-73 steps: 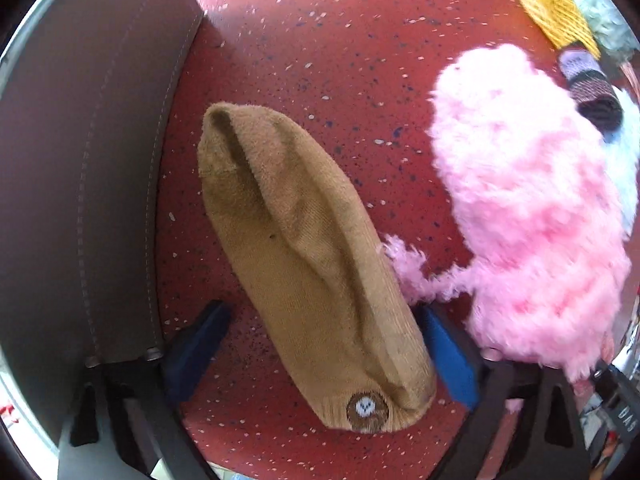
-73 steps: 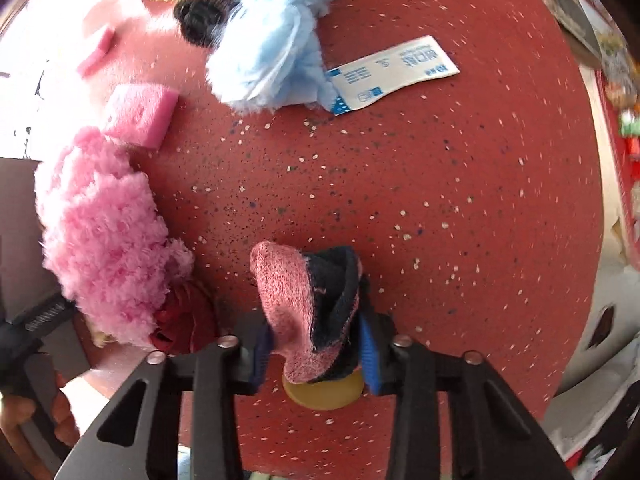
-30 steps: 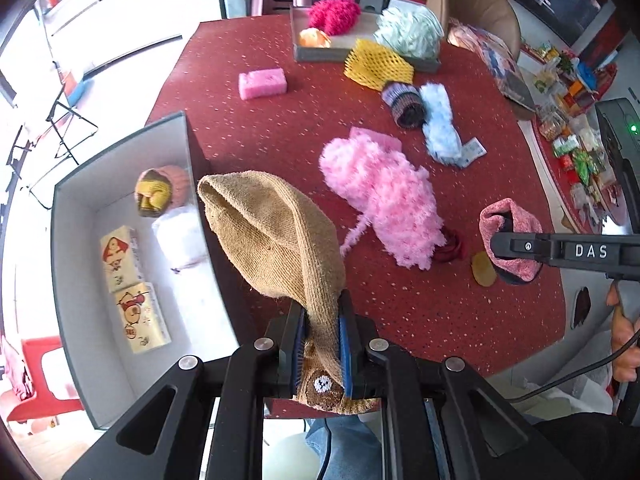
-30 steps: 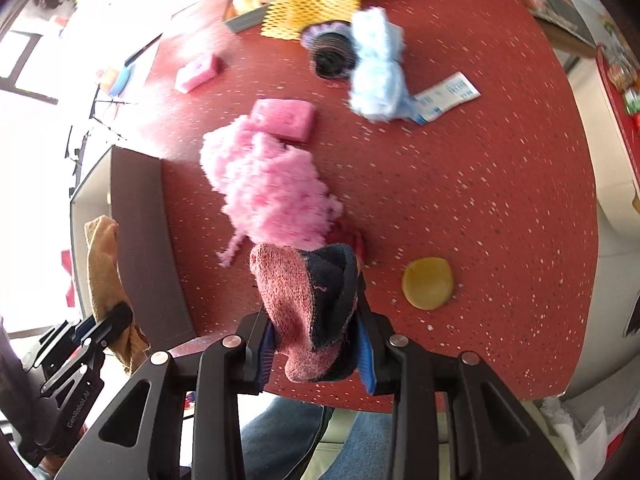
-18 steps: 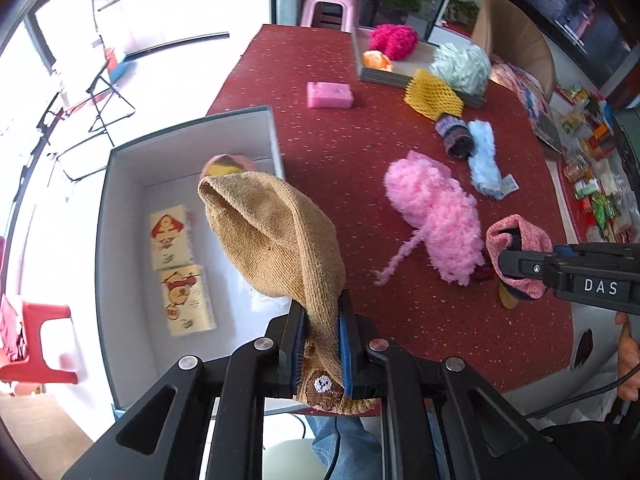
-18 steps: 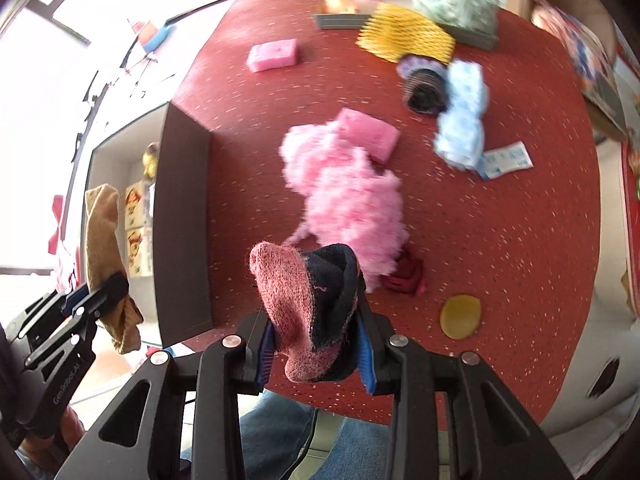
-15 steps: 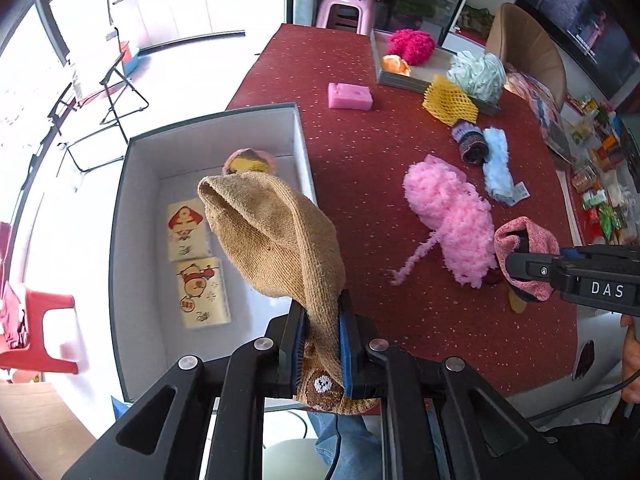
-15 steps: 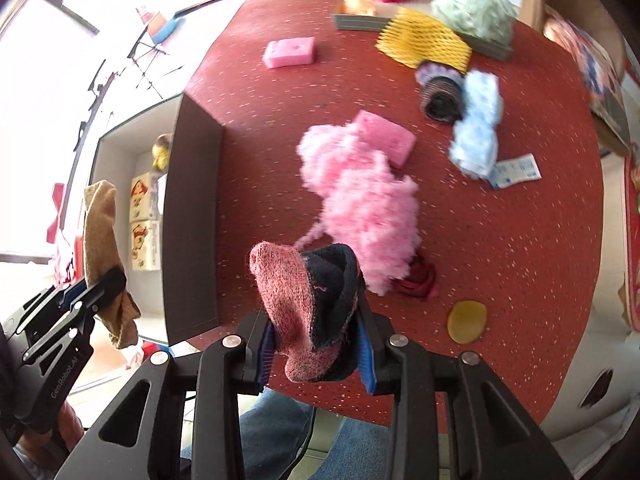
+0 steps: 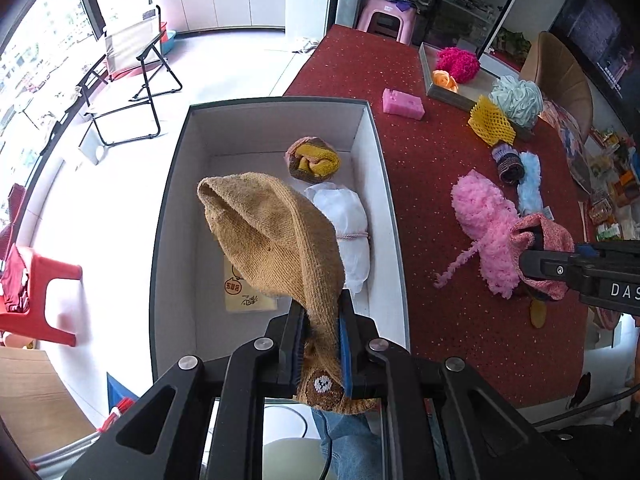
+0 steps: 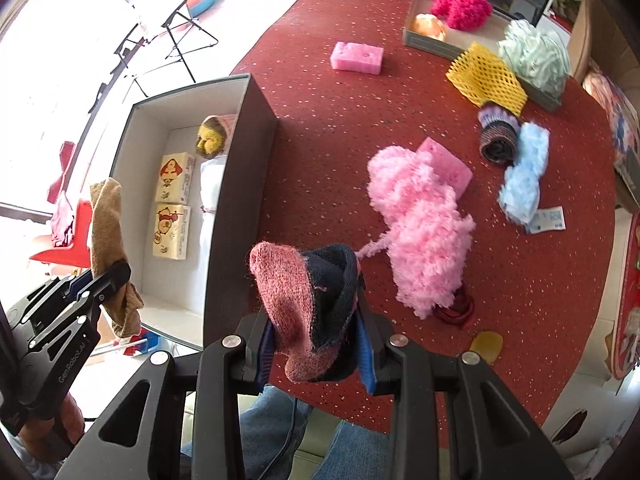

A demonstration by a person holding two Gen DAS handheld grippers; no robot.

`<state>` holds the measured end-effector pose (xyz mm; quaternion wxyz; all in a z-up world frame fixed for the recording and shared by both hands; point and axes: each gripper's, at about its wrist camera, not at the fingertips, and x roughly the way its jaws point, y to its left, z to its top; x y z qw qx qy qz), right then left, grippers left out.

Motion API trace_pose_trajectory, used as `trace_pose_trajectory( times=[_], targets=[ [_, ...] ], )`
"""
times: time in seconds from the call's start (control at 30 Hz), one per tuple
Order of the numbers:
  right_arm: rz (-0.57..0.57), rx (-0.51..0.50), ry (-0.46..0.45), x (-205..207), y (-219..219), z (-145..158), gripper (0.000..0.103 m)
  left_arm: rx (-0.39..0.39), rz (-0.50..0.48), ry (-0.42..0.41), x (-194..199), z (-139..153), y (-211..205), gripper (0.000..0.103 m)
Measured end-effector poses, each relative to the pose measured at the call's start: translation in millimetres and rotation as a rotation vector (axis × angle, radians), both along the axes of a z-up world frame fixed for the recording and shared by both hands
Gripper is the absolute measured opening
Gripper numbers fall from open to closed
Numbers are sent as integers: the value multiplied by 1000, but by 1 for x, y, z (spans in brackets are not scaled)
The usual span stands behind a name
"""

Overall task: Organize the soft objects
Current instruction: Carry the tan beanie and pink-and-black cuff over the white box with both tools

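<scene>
With left gripper [image 9: 320, 340] clamping tan sock [image 9: 276, 240] directly over box [image 9: 176, 208], right gripper [image 10: 316, 344] clamping pink sock [image 10: 304, 300] sits over table beside it.

The box [image 9: 376, 184] sits at the table's [image 9: 432, 184] left edge, mid-frame in the left wrist view. Inside lie a rolled sock [image 9: 313, 159] at the upper end, a bundle [image 9: 344, 216] below it and two packets [image 10: 172, 208] along the left. A fluffy duster [image 10: 420, 224] lies right of the box; a tray [image 10: 424, 44] sits upper right.
</scene>
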<state>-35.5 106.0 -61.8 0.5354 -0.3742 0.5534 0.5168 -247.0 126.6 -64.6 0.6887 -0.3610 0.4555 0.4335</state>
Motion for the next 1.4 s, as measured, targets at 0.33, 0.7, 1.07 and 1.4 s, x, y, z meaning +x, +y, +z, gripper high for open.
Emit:
trace_pose_trajectory(
  times=[0.33,0.7,1.07,1.4],
  targets=[
    [90,11,-8,-35,23,5,37,3,38,-15,-16,-2,8,15],
    [168,24,-10,-66,44,10,36,21,77,-30,-30,0,18,15],
    [206,50,22,-94,67,11,37,24,106,2,-44,-3,29,15],
    [220,20,45,-114,91,-3,37,2,90,19,-38,-17,35,15]
  ],
)
